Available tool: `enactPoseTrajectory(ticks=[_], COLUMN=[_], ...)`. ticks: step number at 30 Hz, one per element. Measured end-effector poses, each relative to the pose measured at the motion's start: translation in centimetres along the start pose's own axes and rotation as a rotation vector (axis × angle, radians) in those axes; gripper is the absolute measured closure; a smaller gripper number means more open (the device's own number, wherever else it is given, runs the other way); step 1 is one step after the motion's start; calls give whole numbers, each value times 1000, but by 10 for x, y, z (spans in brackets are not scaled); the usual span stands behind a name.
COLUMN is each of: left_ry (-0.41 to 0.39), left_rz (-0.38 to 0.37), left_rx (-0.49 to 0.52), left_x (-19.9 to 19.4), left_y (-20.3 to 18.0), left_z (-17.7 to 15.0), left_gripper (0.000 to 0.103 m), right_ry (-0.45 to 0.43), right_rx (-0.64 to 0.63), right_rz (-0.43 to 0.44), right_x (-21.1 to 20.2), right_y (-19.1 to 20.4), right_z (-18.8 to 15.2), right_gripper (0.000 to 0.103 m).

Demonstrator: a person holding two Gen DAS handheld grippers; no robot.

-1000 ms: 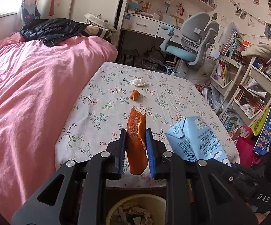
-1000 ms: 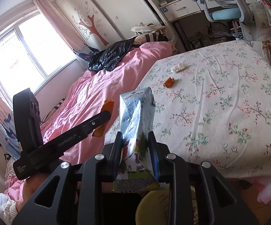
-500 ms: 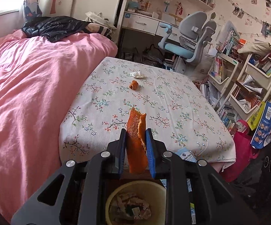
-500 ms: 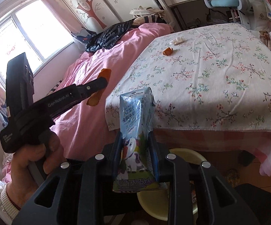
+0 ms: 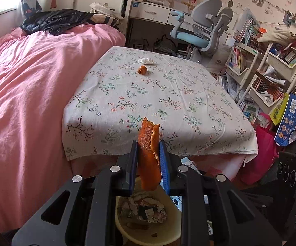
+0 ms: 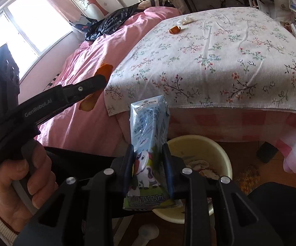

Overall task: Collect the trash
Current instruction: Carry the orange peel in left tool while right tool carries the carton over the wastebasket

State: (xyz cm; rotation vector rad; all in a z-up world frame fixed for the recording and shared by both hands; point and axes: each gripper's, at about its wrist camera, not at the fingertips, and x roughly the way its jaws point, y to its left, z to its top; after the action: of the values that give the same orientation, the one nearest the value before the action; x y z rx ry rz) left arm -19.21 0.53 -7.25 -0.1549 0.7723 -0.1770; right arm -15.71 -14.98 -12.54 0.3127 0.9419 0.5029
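Note:
My left gripper (image 5: 148,149) is shut on a long orange peel (image 5: 149,160) and holds it above a cream trash bin (image 5: 148,237) that holds crumpled waste. My right gripper (image 6: 148,149) is shut on a light blue milk carton (image 6: 148,131) over the same bin (image 6: 219,149), in front of the table edge. The left gripper (image 6: 101,80) with its peel (image 6: 87,102) also shows in the right wrist view. A small orange peel (image 5: 142,69) and a crumpled white tissue (image 5: 146,61) lie on the floral tablecloth (image 5: 168,106) at the far side.
A bed with a pink duvet (image 5: 25,92) runs along the table's left. A desk chair (image 5: 201,30) and bookshelves (image 5: 266,78) stand beyond and to the right. A red bag (image 5: 262,155) and a blue bag (image 5: 290,123) are at the table's right corner.
Both grippers have pulled back from the table and dropped lower, coming over the trash bin. Each still holds its item. The carton has sunk out of the left wrist view.

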Motion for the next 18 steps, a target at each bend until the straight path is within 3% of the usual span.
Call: enactPoseTrajectory(ticks=[18], left_ry=[132], left_rz=[10], left_rx=[-40], left_x=[13], left_y=[5], left_z=[-27], left_gripper=[83], right_ry=[76], right_rx=[-2], right_rz=[-60], right_x=[15], right_y=[-10], right_z=[-13], right_gripper=[74])
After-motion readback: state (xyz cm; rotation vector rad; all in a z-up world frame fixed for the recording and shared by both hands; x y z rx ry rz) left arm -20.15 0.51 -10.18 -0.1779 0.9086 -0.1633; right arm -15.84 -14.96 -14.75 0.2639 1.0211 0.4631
